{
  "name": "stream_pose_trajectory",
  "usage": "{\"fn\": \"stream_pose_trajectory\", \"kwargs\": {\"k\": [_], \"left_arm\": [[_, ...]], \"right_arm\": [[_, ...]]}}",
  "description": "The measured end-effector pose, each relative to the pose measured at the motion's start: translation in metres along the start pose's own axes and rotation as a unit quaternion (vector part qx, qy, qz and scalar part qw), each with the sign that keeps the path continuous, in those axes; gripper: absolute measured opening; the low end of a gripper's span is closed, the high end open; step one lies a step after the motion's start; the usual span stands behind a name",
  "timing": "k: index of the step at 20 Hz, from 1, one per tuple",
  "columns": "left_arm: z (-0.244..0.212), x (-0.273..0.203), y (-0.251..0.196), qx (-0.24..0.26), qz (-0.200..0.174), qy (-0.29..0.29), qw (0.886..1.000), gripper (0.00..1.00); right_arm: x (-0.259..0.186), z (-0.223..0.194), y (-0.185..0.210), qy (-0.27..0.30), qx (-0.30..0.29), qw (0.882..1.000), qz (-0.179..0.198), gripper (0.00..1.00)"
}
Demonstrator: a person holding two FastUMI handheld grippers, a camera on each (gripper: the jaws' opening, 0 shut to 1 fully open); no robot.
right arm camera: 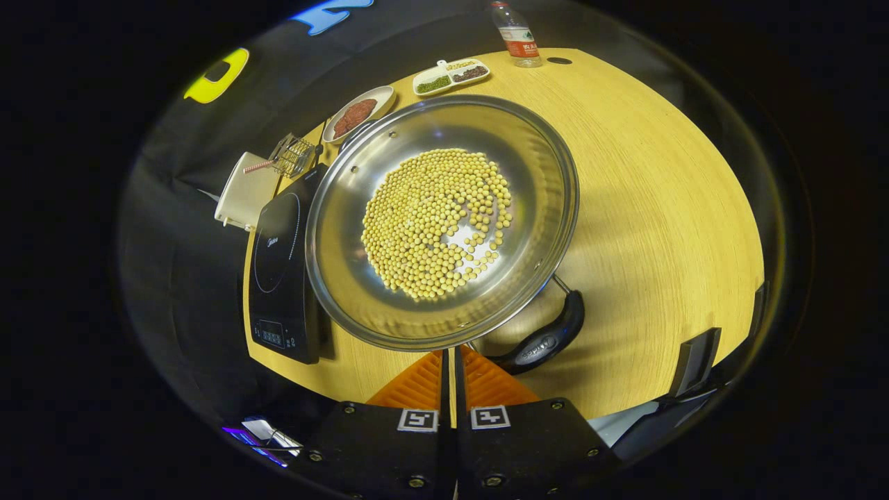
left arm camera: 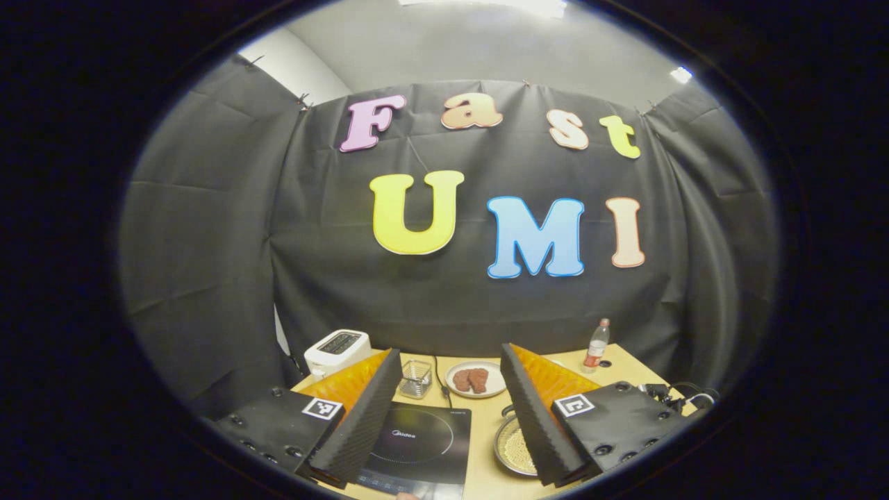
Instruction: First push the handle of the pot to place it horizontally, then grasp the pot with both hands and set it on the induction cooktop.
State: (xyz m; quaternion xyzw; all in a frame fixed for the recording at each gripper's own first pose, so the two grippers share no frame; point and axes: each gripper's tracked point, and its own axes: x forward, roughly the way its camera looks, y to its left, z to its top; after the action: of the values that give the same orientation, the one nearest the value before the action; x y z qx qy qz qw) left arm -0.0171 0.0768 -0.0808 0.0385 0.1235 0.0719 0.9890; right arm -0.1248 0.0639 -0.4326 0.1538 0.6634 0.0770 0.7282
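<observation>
Bearing pot [right arm camera: 444, 222], wooden table [right arm camera: 660, 208]

In the right gripper view, your pot [right arm camera: 444, 222] sits on the table [right arm camera: 660, 208], the induction cooktop [right arm camera: 281, 271] just left, the plate [right arm camera: 361, 111] and bottle [right arm camera: 517, 35] behind.

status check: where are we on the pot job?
Early. Nothing looks done: the pot, holding soybeans, sits on the table beside the induction cooktop, not on it. In hand: the right claw is shut with nothing between its fingers, tips at the near rim next to the handle, which angles off to one side. The left claw is open and raised. Left: push the handle, grasp with both claws, lift onto the cooktop.
</observation>
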Motion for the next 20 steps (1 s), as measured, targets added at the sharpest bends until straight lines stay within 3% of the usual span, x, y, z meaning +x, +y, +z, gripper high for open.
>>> {"fn": "stream_pose_trajectory", "kwargs": {"k": [2, 3, 8, 14, 15, 16, 20], "left_arm": [[-0.001, 0.0, -0.004, 0.002, -0.003, 0.002, 1.0, 0.95], [-0.001, 0.001, -0.007, 0.003, -0.004, 0.002, 1.0, 0.92], [-0.001, -0.001, -0.021, 0.005, -0.014, 0.002, 1.0, 0.95], [-0.003, 0.0, -0.035, 0.008, -0.019, 0.006, 1.0, 0.92], [-0.001, 0.0, -0.037, 0.009, -0.02, 0.006, 1.0, 0.99], [-0.001, 0.0, -0.039, 0.011, -0.02, 0.006, 1.0, 0.92], [0.0, -0.002, -0.046, 0.016, -0.021, 0.005, 1.0, 0.92]], "right_arm": [[-0.002, 0.003, -0.008, -0.001, -0.001, 1.0, -0.007, 0.03], [-0.003, 0.004, -0.013, -0.001, -0.002, 1.0, -0.011, 0.03], [-0.008, 0.015, -0.035, -0.004, -0.007, 1.0, -0.028, 0.03], [-0.01, 0.026, -0.055, -0.005, -0.009, 0.999, -0.039, 0.03], [-0.009, 0.026, -0.058, -0.004, -0.009, 0.999, -0.043, 0.03], [-0.009, 0.027, -0.063, -0.002, -0.011, 0.999, -0.049, 0.02], [-0.009, 0.039, -0.08, 0.001, -0.009, 0.998, -0.06, 0.03]]}}
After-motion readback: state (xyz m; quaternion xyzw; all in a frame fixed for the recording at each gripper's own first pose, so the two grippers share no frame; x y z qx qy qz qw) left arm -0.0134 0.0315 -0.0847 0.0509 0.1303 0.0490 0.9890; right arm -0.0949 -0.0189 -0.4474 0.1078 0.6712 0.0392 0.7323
